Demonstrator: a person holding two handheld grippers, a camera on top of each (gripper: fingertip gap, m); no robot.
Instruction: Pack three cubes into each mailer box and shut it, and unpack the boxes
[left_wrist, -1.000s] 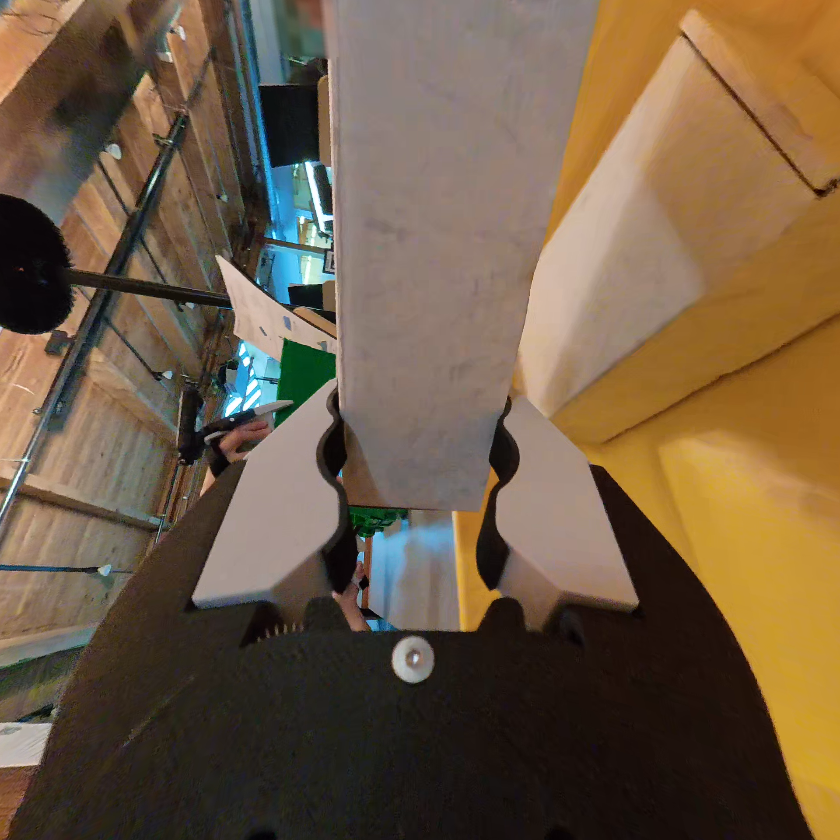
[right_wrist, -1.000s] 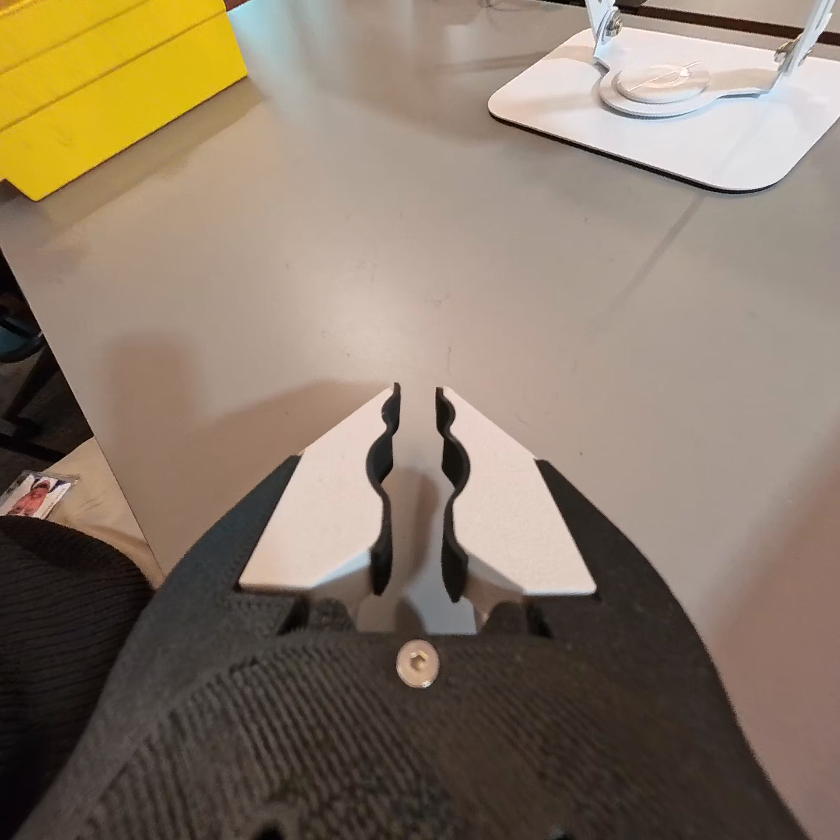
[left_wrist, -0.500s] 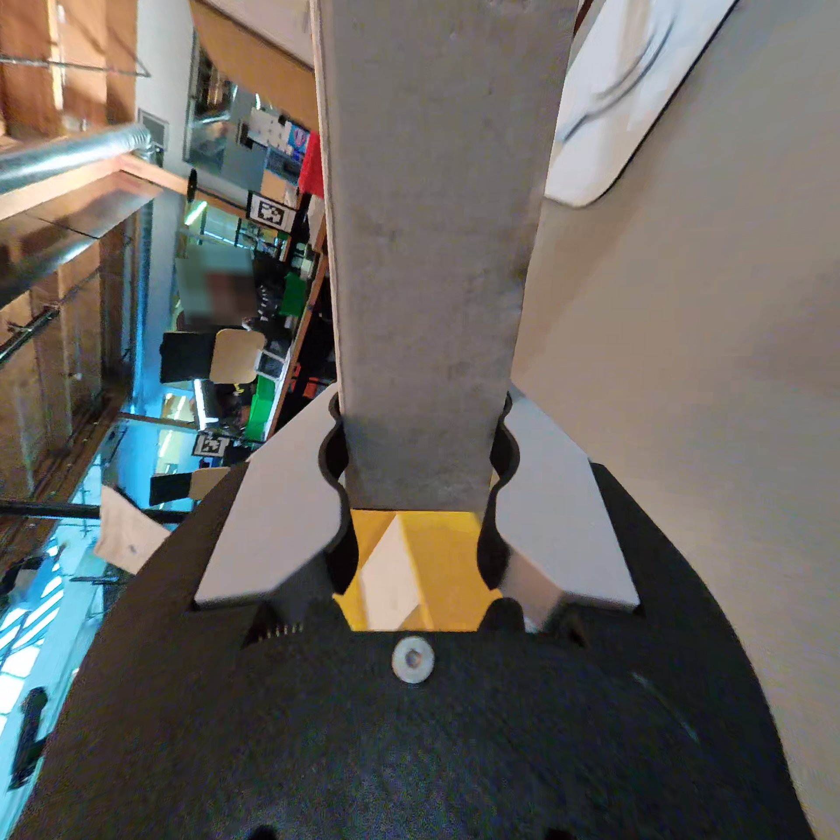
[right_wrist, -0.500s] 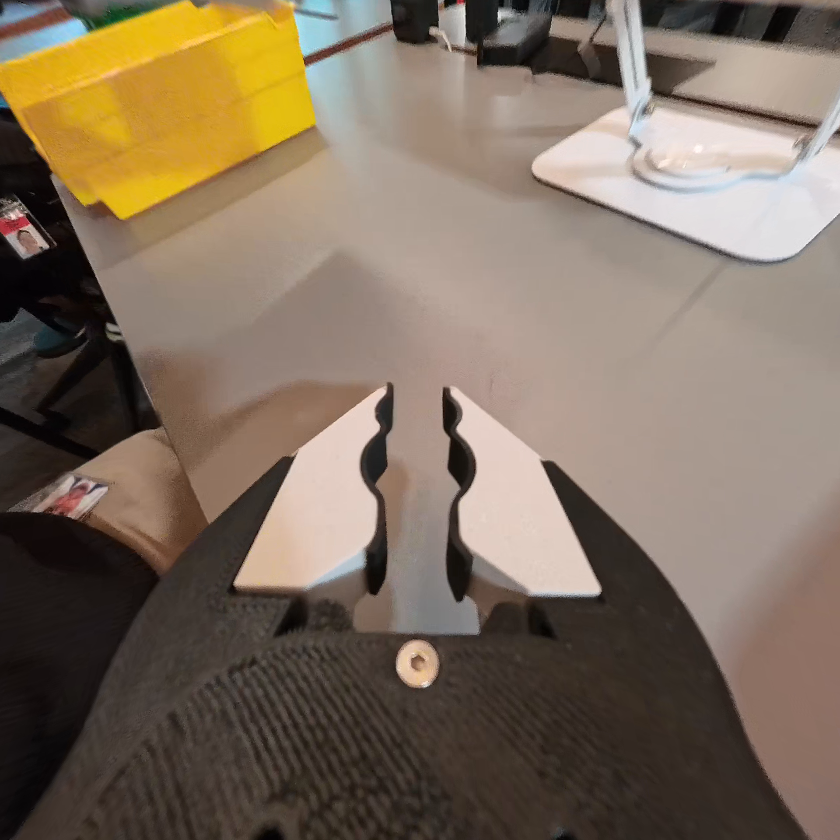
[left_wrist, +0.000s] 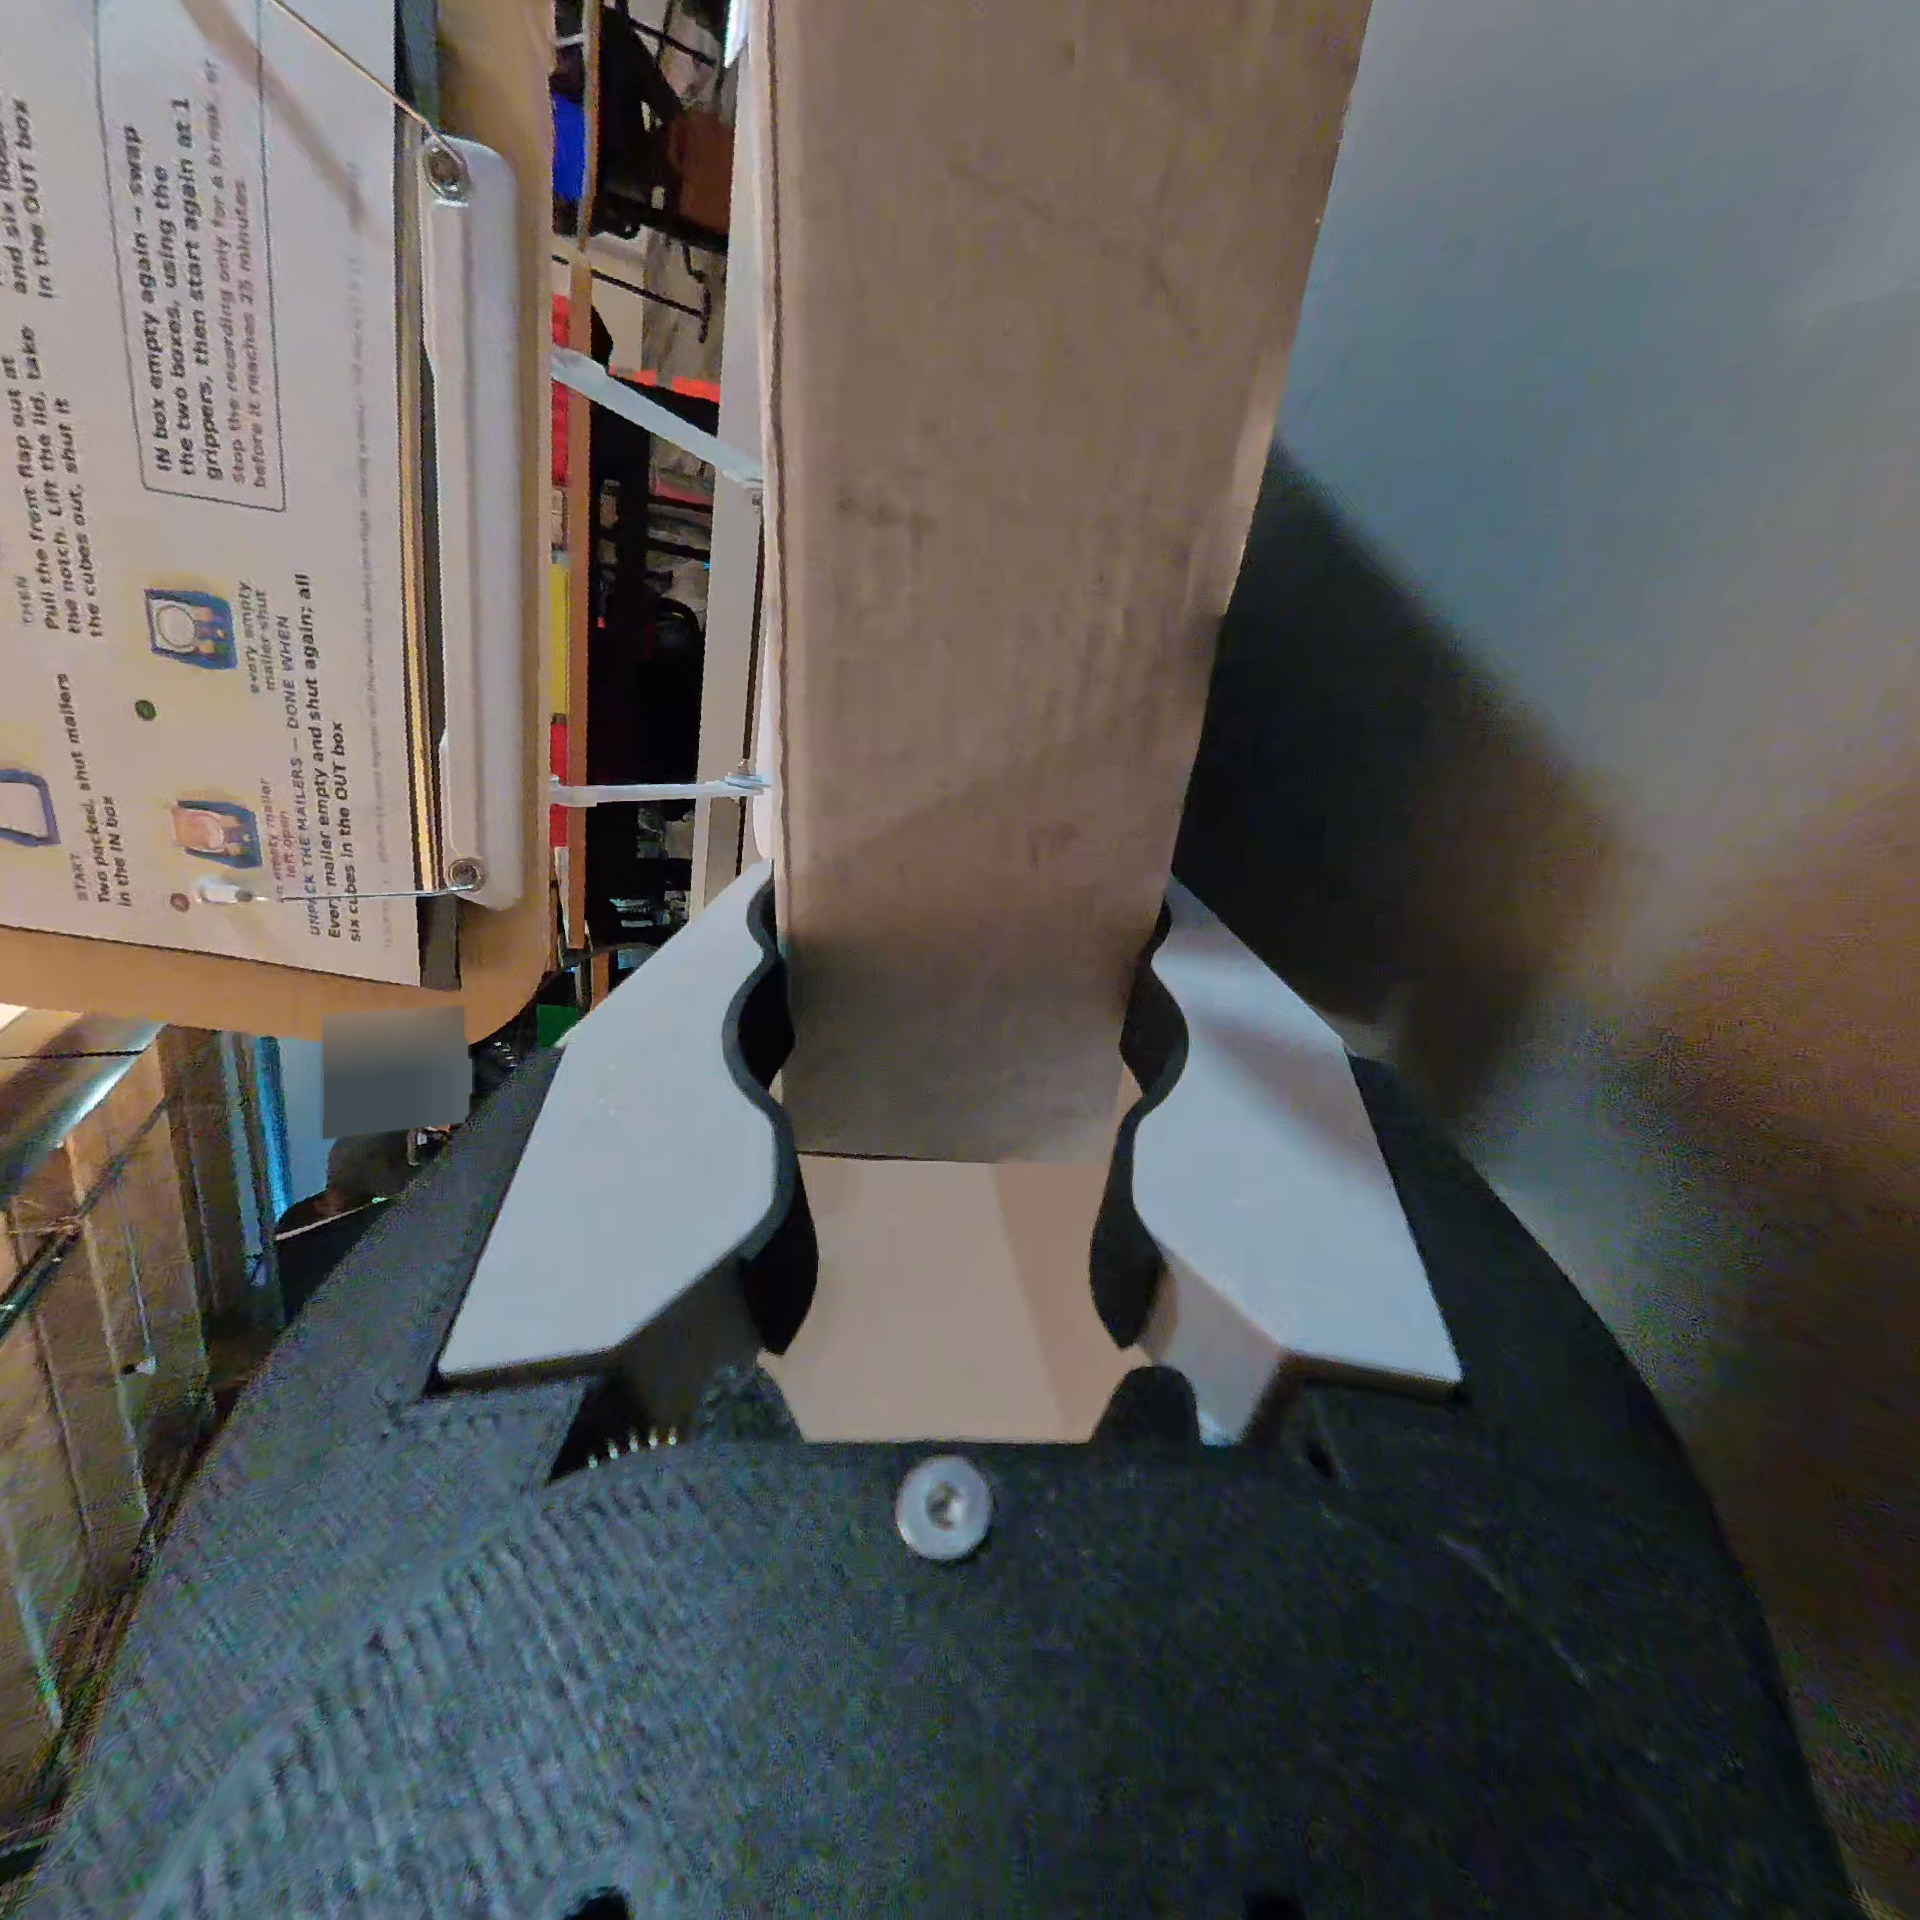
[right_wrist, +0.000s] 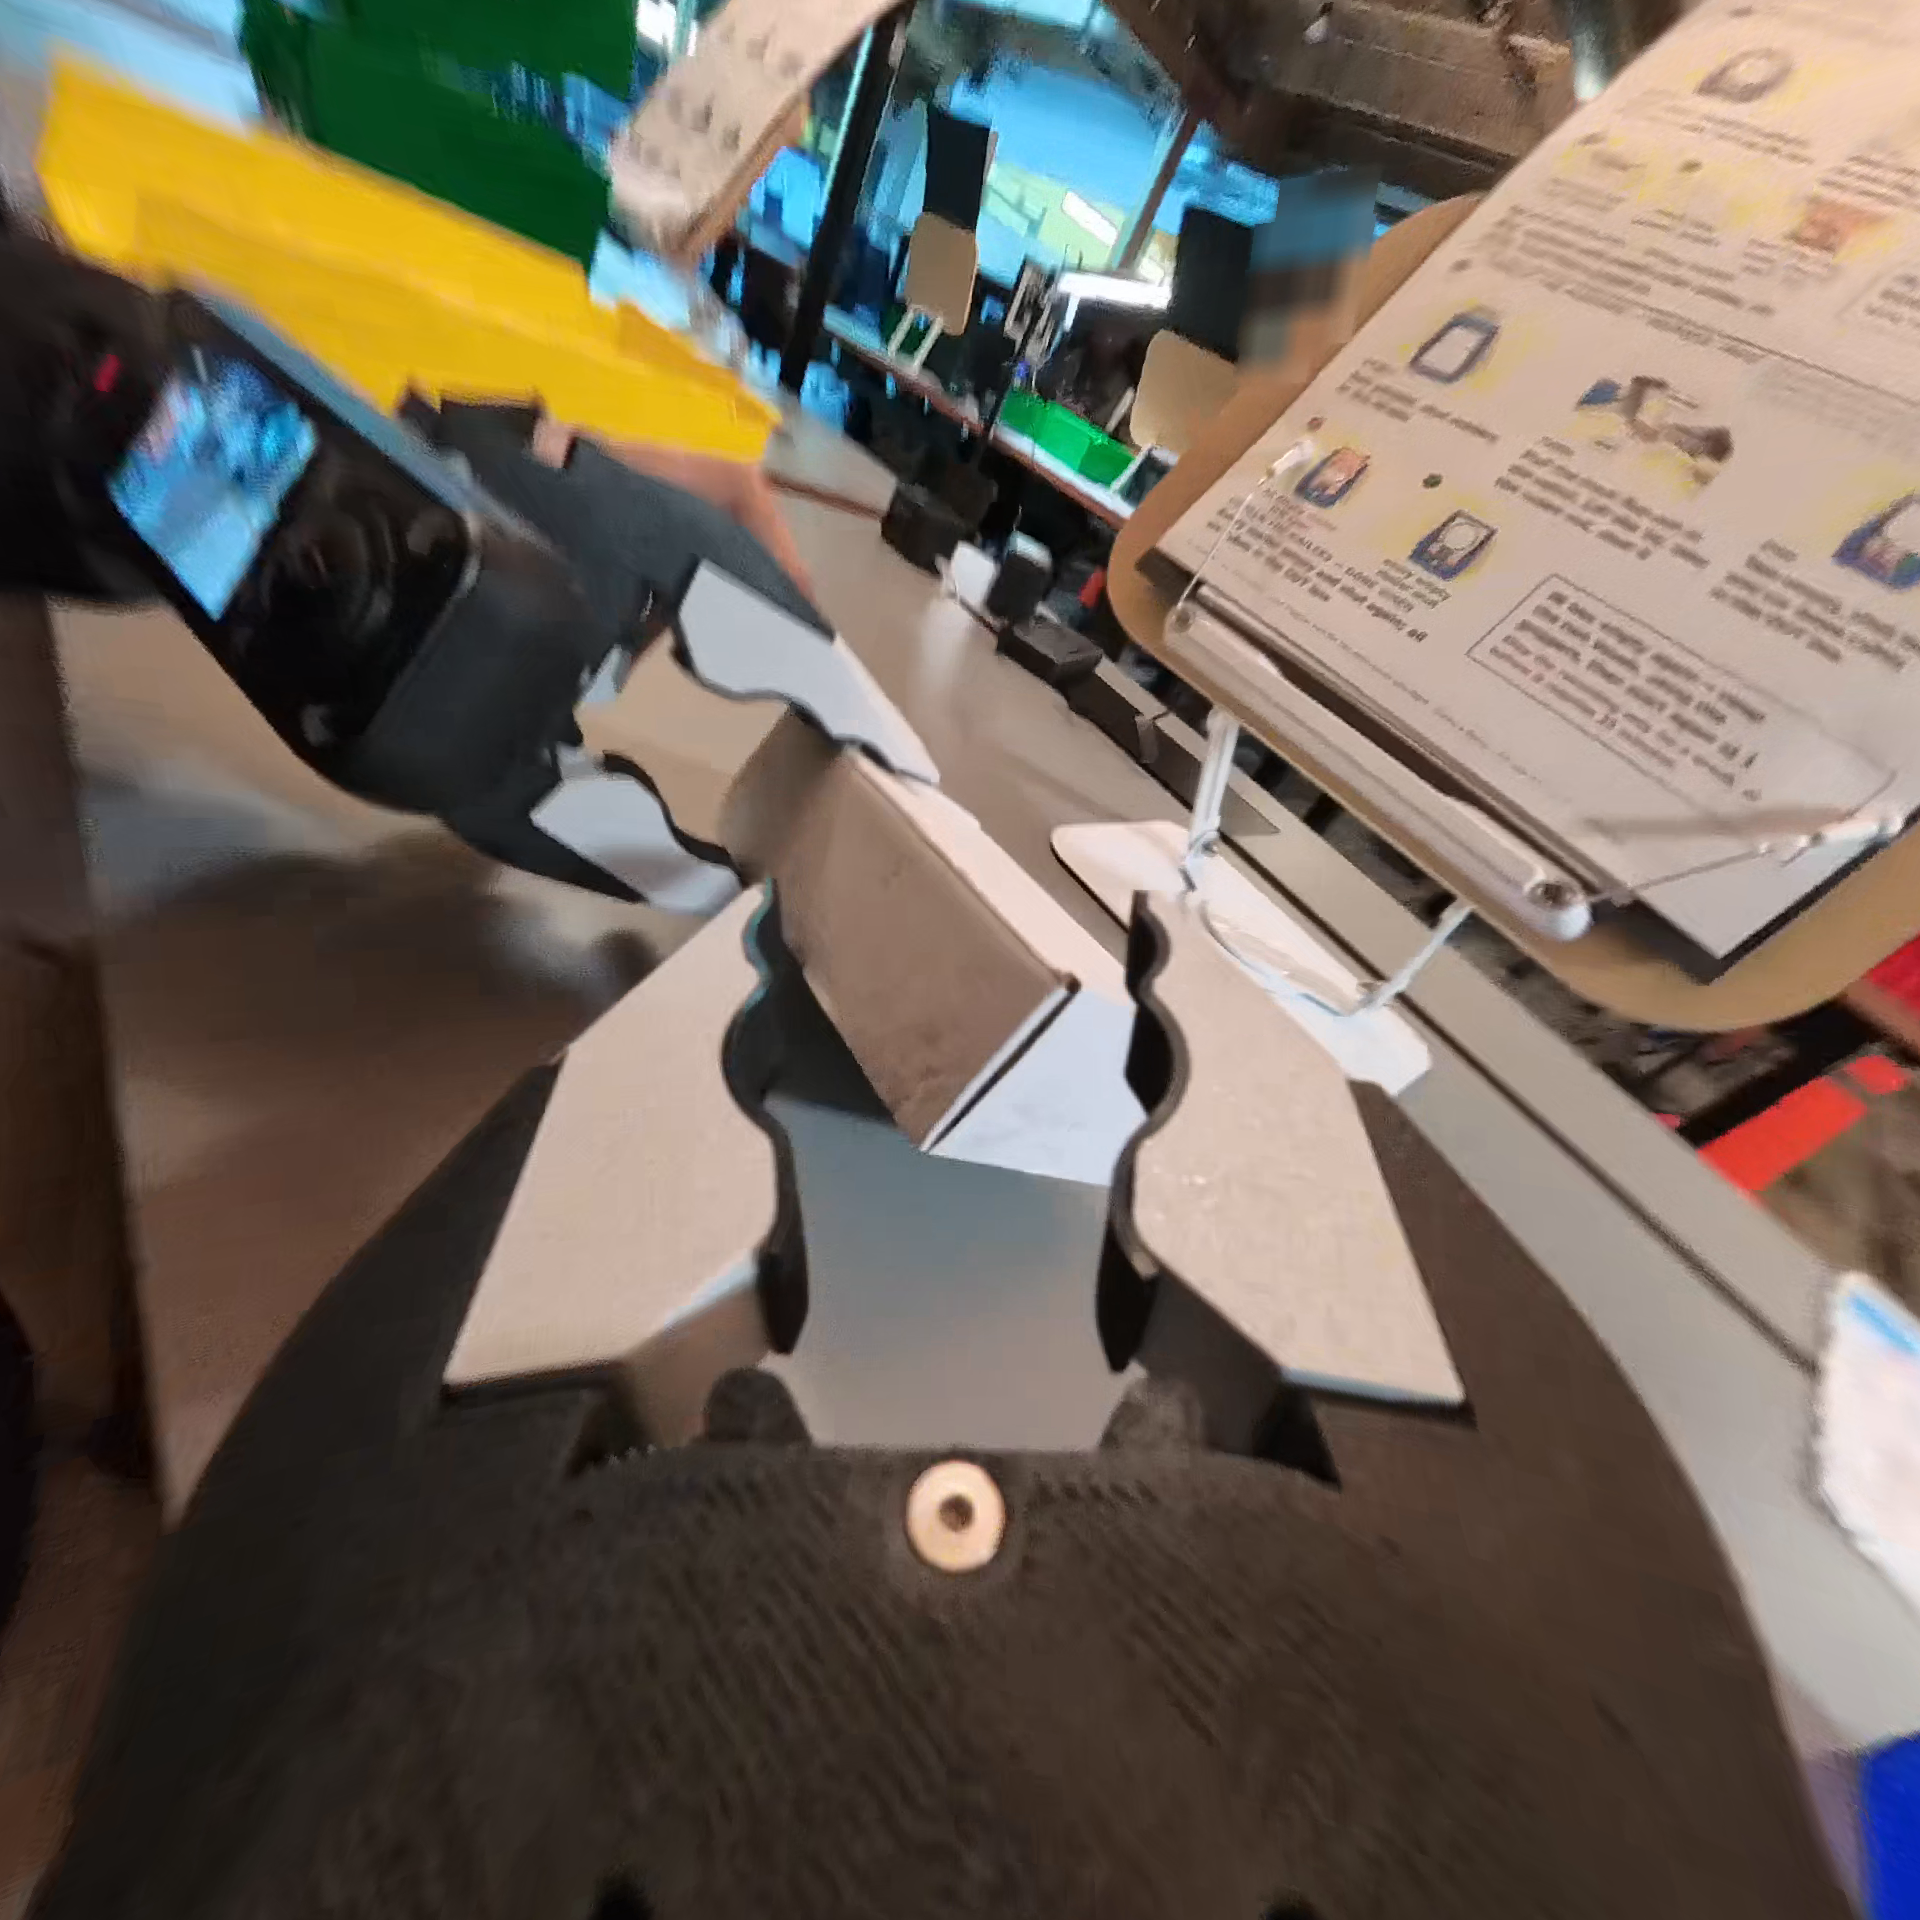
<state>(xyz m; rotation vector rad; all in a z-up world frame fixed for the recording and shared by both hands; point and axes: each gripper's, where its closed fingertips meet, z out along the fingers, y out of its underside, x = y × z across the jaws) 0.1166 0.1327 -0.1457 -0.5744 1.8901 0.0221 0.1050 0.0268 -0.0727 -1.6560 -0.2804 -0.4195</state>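
The left gripper (left_wrist: 961, 1049) is clamping a closed mailer box (left_wrist: 1039, 499) by its narrow end, its jaws pressing against the two opposite faces of the grey-brown cardboard. In the left wrist view the box is running straight away from the camera and filling the middle of the frame, with the grey surface (left_wrist: 1621, 436) lying along the right side and the box's dark shadow falling across it. To the left of the box, an instruction sheet (left_wrist: 197, 499) is sitting on a white document stand (left_wrist: 473, 520).

The right wrist view is showing the same box (right_wrist: 904, 914) from its other end, held above the surface (right_wrist: 312, 997) and slanting toward the camera. The left gripper (right_wrist: 727, 769) is gripping the far end there, with its camera body and small lit screen showing behind it. The right gripper (right_wrist: 948, 935) is standing with its jaws wide apart, and the near corner of the box is lying in the gap between them; whether either finger is touching the cardboard cannot be told. A yellow bin (right_wrist: 416, 301) is showing blurred at the upper left, beyond the left gripper. The stand (right_wrist: 1382, 790) with its sheet (right_wrist: 1621, 457) is rising on the right, its white base resting on the surface just beyond the box. No cubes are in sight in either view.
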